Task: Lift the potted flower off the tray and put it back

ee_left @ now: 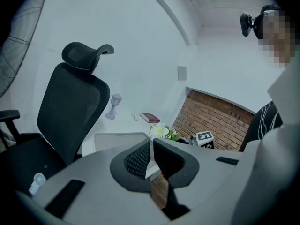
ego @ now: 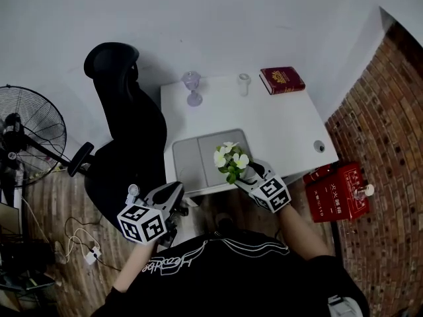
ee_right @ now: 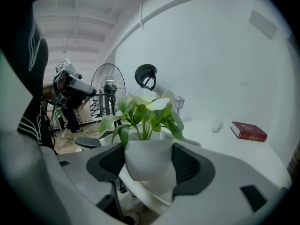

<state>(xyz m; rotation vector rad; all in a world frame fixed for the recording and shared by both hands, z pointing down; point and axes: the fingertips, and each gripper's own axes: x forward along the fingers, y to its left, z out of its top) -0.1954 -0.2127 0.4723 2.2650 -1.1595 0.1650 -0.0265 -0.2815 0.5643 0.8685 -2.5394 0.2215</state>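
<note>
The potted flower (ego: 231, 160), white blooms and green leaves in a white pot (ee_right: 149, 158), is held upright over the near right corner of the grey tray (ego: 198, 154) on the white desk. My right gripper (ego: 246, 172) is shut on the pot, one pad on each side (ee_right: 149, 165). My left gripper (ego: 176, 191) hangs below the desk's front edge beside the chair, apart from the tray, with its jaws together and nothing between them (ee_left: 152, 153). The left gripper view shows the flower (ee_left: 161, 131) and the tray (ee_left: 117, 139) ahead.
A black office chair (ego: 125, 131) stands at the desk's left, with a floor fan (ego: 26, 131) further left. A glass goblet (ego: 192, 88), a small white object (ego: 244, 81) and a red book (ego: 282, 80) sit at the desk's back. A red box (ego: 337, 190) stands against the brick wall on the right.
</note>
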